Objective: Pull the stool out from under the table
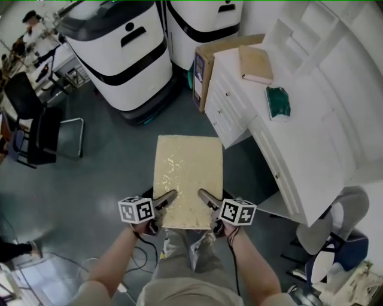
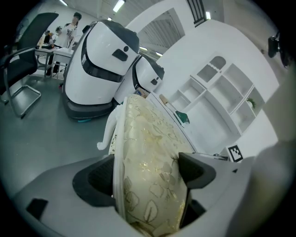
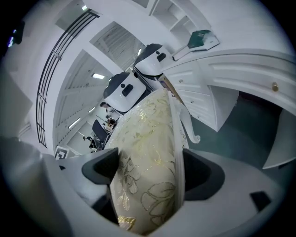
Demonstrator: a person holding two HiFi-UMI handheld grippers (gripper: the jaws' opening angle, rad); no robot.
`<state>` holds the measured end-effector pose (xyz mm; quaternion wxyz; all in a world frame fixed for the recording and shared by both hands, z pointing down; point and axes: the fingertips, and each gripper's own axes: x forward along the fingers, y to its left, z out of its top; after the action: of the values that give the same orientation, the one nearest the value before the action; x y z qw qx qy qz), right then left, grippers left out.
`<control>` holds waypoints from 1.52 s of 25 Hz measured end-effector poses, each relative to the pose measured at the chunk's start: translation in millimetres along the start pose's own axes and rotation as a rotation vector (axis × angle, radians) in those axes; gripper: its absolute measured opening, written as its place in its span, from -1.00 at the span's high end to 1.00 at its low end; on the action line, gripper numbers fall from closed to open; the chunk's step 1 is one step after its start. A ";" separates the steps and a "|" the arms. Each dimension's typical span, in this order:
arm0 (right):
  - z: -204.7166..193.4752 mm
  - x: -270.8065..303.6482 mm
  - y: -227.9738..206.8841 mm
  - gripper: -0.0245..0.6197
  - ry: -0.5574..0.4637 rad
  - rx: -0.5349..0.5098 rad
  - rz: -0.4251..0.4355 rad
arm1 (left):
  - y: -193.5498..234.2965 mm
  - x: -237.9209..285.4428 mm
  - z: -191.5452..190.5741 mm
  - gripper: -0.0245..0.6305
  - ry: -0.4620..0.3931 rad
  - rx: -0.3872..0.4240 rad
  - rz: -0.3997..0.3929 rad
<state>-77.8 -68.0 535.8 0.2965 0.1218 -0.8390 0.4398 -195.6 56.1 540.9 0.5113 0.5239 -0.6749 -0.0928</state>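
bright, even indoor light from ceiling strip lamps (image 2: 119, 5); shadows soft. strong fisheye bending with dark vignetted corners in both gripper views; nearest jaw surfaces slightly soft.

The stool (image 1: 188, 179) wears cream fabric with a gold leaf pattern.

Room with a glossy grey floor (image 1: 108, 173).
Two white, black-banded machines (image 1: 116, 60) stand top centre; a black chair (image 1: 36, 128) sits upper left.
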 end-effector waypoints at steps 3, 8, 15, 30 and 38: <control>-7.8 8.4 24.0 -0.43 0.033 -0.029 0.023 | 10.5 -27.0 0.0 -0.41 -0.034 -0.030 0.019; -23.0 32.0 56.4 -0.42 0.104 -0.082 0.073 | 36.6 -64.6 -6.1 -0.41 -0.098 -0.092 0.075; -57.4 79.6 93.6 -0.43 0.228 -0.173 0.141 | 89.1 -112.3 -28.1 -0.41 -0.188 -0.190 0.177; -111.2 181.3 101.9 -0.43 0.360 -0.247 0.201 | 189.2 -114.9 -58.7 -0.41 -0.262 -0.303 0.240; -122.7 237.7 59.1 -0.43 0.383 -0.249 0.184 | 243.1 -65.3 -71.4 -0.41 -0.255 -0.329 0.234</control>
<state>-246.2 79.2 693.9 0.4217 -0.0783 -0.8227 0.3731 -292.9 243.3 695.7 0.5075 0.3358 -0.7661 -0.2070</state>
